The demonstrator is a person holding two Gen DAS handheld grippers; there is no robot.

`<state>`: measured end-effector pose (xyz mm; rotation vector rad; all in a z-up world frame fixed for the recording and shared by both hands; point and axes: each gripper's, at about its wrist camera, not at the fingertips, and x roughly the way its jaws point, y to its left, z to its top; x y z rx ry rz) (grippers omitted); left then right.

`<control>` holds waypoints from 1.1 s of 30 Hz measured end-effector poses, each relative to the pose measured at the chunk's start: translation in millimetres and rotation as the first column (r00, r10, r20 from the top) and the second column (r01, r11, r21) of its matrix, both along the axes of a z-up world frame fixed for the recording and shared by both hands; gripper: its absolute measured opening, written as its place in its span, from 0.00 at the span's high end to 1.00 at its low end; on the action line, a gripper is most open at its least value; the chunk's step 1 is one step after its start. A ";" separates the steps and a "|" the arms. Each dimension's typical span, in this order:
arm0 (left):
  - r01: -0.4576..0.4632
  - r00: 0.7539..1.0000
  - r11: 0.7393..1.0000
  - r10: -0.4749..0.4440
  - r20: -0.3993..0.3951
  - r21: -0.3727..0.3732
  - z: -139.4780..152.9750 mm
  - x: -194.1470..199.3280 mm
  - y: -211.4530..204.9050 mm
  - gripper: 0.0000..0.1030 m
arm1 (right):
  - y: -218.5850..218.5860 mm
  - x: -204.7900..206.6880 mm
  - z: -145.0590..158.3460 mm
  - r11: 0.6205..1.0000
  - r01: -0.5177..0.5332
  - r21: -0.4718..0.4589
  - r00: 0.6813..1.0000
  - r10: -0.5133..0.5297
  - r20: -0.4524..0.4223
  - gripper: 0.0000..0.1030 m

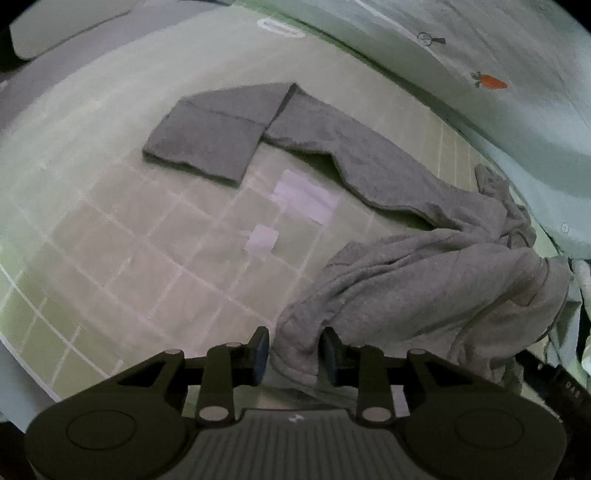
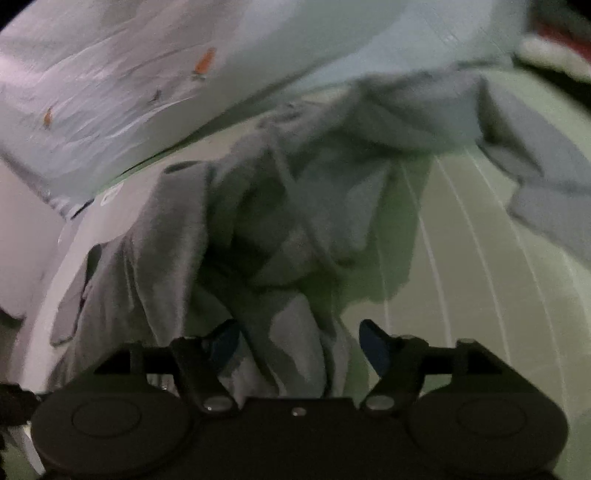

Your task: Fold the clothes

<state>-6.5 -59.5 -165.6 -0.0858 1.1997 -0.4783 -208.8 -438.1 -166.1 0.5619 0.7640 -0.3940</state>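
Observation:
A grey hoodie (image 1: 424, 280) lies bunched on the green gridded mat (image 1: 110, 240) at the right, with one sleeve stretched back toward the far left. My left gripper (image 1: 295, 350) is shut on a fold of the hoodie at its near edge. In the right wrist view, which is blurred, the hoodie (image 2: 295, 221) lies crumpled in front, and my right gripper (image 2: 299, 347) stands open with a fold of the grey cloth between its fingers. A folded dark grey garment (image 1: 210, 133) lies flat on the mat at the far left.
A pale bed sheet with small carrot prints (image 1: 487, 81) runs along the far and right side of the mat; it also shows in the right wrist view (image 2: 147, 92). A white label (image 1: 280, 27) marks the mat's far edge. Bright patches (image 1: 303, 195) fall on the mat's middle.

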 end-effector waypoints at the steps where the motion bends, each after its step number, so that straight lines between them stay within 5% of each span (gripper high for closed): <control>1: 0.013 1.000 1.000 -0.013 0.027 0.018 2.6 -1.0 -1.1 0.63 | 1.4 3.4 0.9 1.000 -0.021 -0.012 1.000 0.021 0.001 0.28; 5: 0.119 0.981 0.988 -0.133 0.140 0.101 10.6 -2.8 -16.6 0.56 | -1.9 -11.3 18.4 0.999 -0.049 0.018 0.997 0.048 0.056 0.32; 8: 0.209 0.952 0.967 -0.235 0.198 0.143 12.9 -1.9 -33.1 0.56 | -5.0 -25.0 33.4 0.997 -0.064 0.046 0.993 0.059 0.103 0.53; 9: 0.238 0.944 0.962 -0.262 0.202 0.136 11.1 -0.6 -38.9 0.56 | -6.0 -29.6 38.4 0.996 -0.069 0.056 0.991 0.062 0.119 0.72; 10: 0.269 0.937 0.955 -0.290 0.197 0.128 8.2 -0.4 -44.4 0.59 | -7.1 -34.2 43.4 0.995 -0.075 0.065 0.989 0.065 0.135 0.88; 12: 0.330 0.916 0.933 -0.353 0.192 0.145 2.0 -2.4 -58.2 0.88 | -9.2 -43.3 53.4 0.993 -0.086 0.083 0.984 0.071 0.166 0.89; 14: 0.361 0.900 0.915 -0.392 0.189 0.180 2.0 -6.3 -67.4 0.94 | -11.2 -52.5 63.4 0.990 -0.098 0.101 0.977 0.076 0.197 0.90; 16: 0.365 0.903 0.925 -0.379 0.201 0.107 20.4 -8.2 -61.8 0.94 | -13.3 -61.7 73.4 0.987 -0.110 0.118 0.970 0.081 0.228 0.90; 19: 0.340 0.929 0.934 -0.316 0.191 -0.107 77.6 -8.7 -32.8 0.94 | -15.3 -79.2 95.2 0.982 -0.121 0.144 0.953 0.074 0.294 0.90; 22: 0.351 0.925 0.890 -0.281 0.256 -0.291 140.5 -19.5 -7.2 0.94 | -13.2 -115.8 146.9 0.980 -0.088 0.180 0.897 0.000 0.441 0.90; 24: 0.341 0.913 0.906 -0.255 0.318 -0.250 150.2 -23.5 -10.1 0.93 | -20.1 -129.2 148.5 0.985 -0.038 0.170 0.898 -0.041 0.439 0.90; 26: 0.306 0.911 0.937 -0.236 0.339 -0.167 139.9 -20.5 -20.5 0.92 | -26.6 -122.1 125.3 0.994 0.021 0.107 0.952 -0.053 0.302 0.90; 28: 0.225 0.953 0.972 -0.207 0.221 -0.063 89.4 -2.8 -34.2 0.93 | -31.9 -110.1 91.7 0.990 0.091 0.110 0.984 -0.106 0.142 0.90; 30: 0.151 0.977 0.983 -0.164 0.134 0.101 44.5 4.9 -39.2 0.97 | -32.4 -107.5 67.5 0.978 0.149 0.149 0.984 -0.161 0.071 0.90; 33: 0.112 0.987 0.985 -0.126 0.101 0.134 21.8 -2.5 -18.4 0.96 | -25.6 -111.6 57.9 0.974 0.168 0.150 0.984 -0.174 0.027 0.85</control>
